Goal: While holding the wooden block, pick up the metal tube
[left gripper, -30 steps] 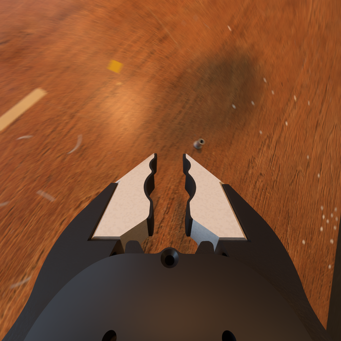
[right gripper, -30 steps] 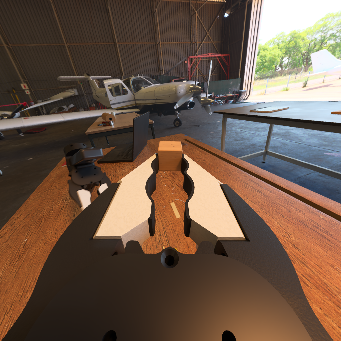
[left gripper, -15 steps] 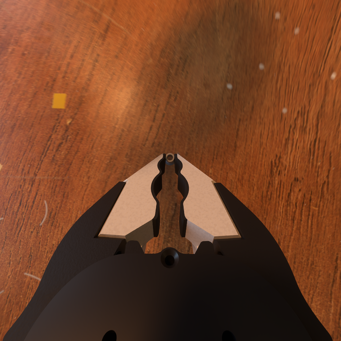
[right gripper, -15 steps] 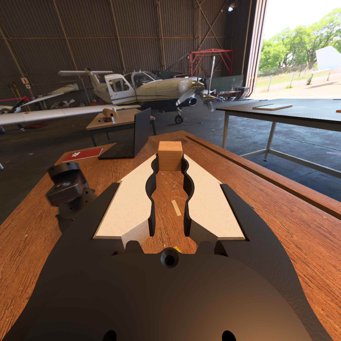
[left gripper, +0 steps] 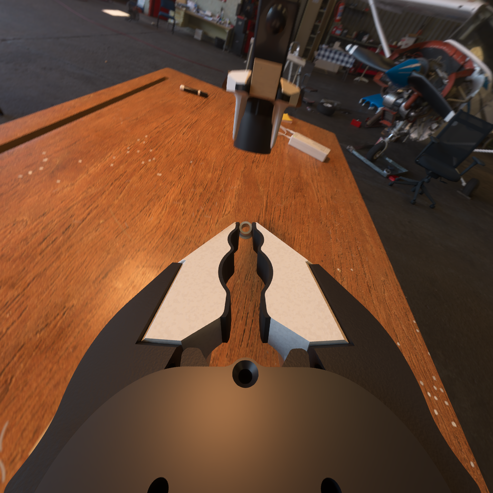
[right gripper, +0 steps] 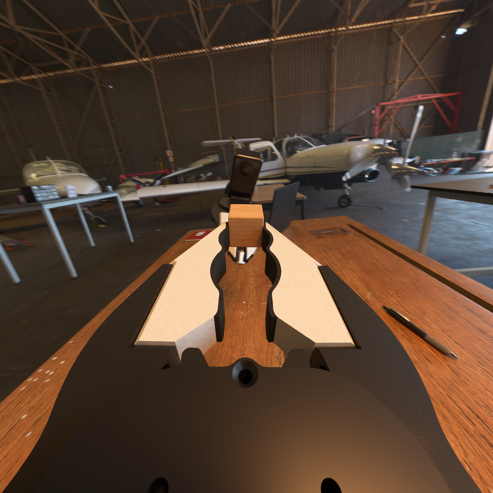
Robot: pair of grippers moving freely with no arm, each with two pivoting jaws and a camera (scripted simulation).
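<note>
My left gripper is shut on the small metal tube, a grey ring held end-on between the fingertips, above the wooden table. My right gripper is shut on the light wooden block at its fingertips, held above the table. The two grippers face each other. In the left wrist view the right gripper hangs ahead with the block in it. In the right wrist view the left gripper shows behind the block, with the tube just below it.
A pen lies on the table to the right of my right gripper. A long groove runs along the table's edge. A white box, a red book and a laptop sit near the table's ends.
My left gripper closed on the tube, then rose and tilted up with it, so its view now looks across the table. My right gripper turned left, still holding the block.
</note>
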